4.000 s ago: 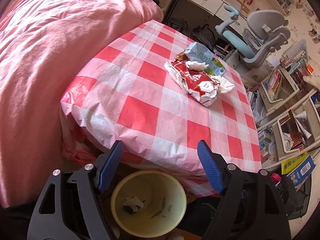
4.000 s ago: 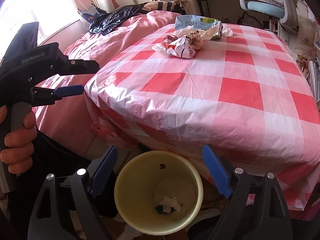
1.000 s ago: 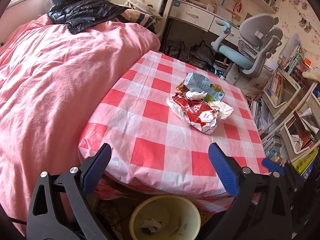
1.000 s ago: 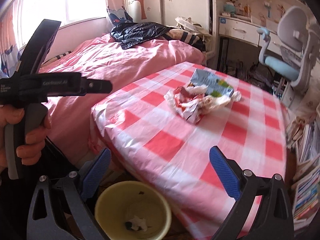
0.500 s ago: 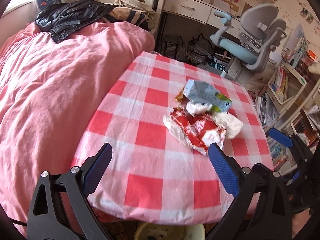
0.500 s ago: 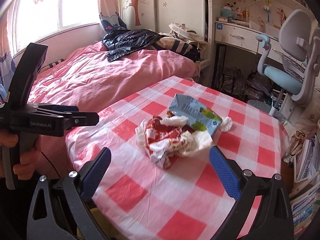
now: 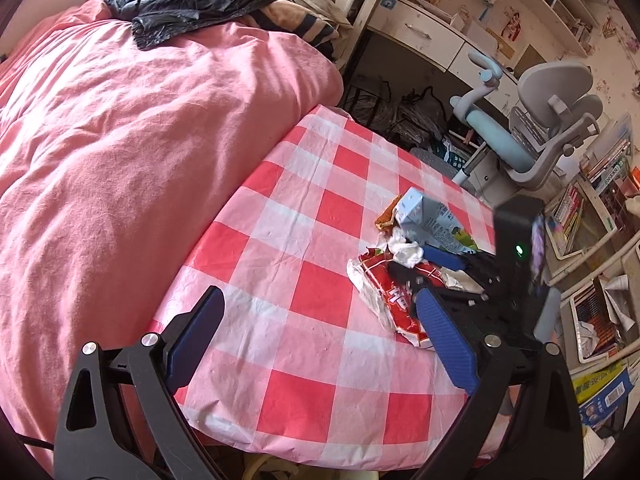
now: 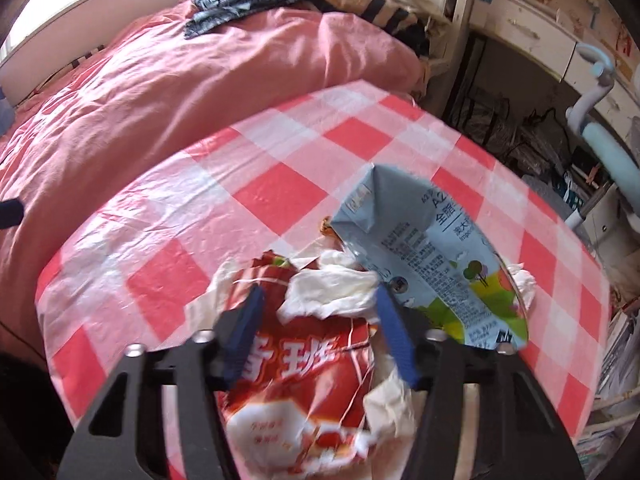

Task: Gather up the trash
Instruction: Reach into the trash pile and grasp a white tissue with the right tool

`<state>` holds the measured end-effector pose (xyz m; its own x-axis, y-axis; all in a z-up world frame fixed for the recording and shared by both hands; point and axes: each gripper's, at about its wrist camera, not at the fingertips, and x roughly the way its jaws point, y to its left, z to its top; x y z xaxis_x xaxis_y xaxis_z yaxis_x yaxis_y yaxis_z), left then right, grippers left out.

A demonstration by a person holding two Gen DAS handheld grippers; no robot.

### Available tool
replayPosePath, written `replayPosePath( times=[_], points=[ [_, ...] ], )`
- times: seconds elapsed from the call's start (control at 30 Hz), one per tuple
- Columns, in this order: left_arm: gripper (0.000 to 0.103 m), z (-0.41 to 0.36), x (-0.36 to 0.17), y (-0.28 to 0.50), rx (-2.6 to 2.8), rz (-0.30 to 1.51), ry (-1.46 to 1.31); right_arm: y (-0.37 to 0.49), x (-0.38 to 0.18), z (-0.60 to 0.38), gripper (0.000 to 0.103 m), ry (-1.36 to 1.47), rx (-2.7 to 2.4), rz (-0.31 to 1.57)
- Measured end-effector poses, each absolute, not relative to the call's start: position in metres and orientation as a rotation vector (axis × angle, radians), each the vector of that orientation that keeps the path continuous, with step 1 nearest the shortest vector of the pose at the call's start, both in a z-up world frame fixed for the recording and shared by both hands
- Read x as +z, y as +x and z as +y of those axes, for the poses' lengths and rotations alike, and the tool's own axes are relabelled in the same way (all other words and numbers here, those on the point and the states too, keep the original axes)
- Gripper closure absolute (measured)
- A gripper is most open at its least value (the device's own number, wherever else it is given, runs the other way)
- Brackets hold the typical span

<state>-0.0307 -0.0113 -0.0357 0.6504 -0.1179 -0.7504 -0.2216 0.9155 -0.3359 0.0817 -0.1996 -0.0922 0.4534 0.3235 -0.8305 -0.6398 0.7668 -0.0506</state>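
Pink-quilted bed [image 7: 132,152]: adjoins the table on its left; not involved.

Table under a red-and-white checked plastic cloth [image 7: 316,300]: carries the whole trash pile toward its far right portion. Half a second ago both grippers viewed this pile from a distance.

Pale blue flattened milk carton [image 8: 436,256]: lies at the back of the pile, untouched, partly overlapping the tissue.

Crumpled red foil snack wrapper [image 8: 296,384]: lies flat on the cloth beneath the right gripper [image 8: 318,326].

Crumpled white tissue [image 8: 328,292]: sits on the wrapper's far edge, between the right gripper's blue pads [image 8: 394,336].

Right gripper: it has advanced onto the pile since the previous frames. Its jaws have narrowed but a gap remains; nothing is clamped yet.

Left gripper [image 7: 316,340]: released, jaws wide, hovering over the near table edge, well short of the pile.

Assessment: the approach is complete and the pick is beginning. The tissue appears to be the target, though the pads may also catch wrapper foil. A pale yellow bin rim [image 7: 272,468] is just visible below the table edge.
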Motion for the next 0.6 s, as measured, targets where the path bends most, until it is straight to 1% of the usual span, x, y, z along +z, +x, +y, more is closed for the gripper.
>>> replayPosePath(
  times=[0.07,0.1,0.13,0.3,0.4,0.43,0.6],
  points=[
    [0.009,-0.012,-0.043,-0.027,0.066,0.897,-0.423,0.089,-0.094,-0.204,0.084,-0.340,0.614,0.948],
    [0.009,-0.012,-0.049,-0.025,0.063,0.919,-0.434,0.090,-0.091,-0.209,0.093,-0.305,0.619,0.944],
    [0.009,-0.013,-0.056,-0.023,0.053,0.944,-0.454,0.090,-0.087,-0.212,0.097,-0.281,0.625,0.937],
    [0.009,-0.026,-0.077,-0.015,0.034,1.007,-0.463,0.068,-0.056,-0.237,0.099,-0.143,0.676,0.874],
    [0.012,-0.036,-0.089,-0.011,0.027,1.035,-0.446,0.044,-0.029,-0.257,0.099,-0.078,0.714,0.817],
    [0.014,-0.038,-0.090,-0.011,0.034,1.034,-0.441,0.033,-0.019,-0.265,0.099,-0.065,0.721,0.794],
    [0.015,-0.061,-0.074,-0.015,-0.055,0.947,-0.403,0.000,0.000,-0.303,0.099,-0.014,0.713,0.736]
  ],
)
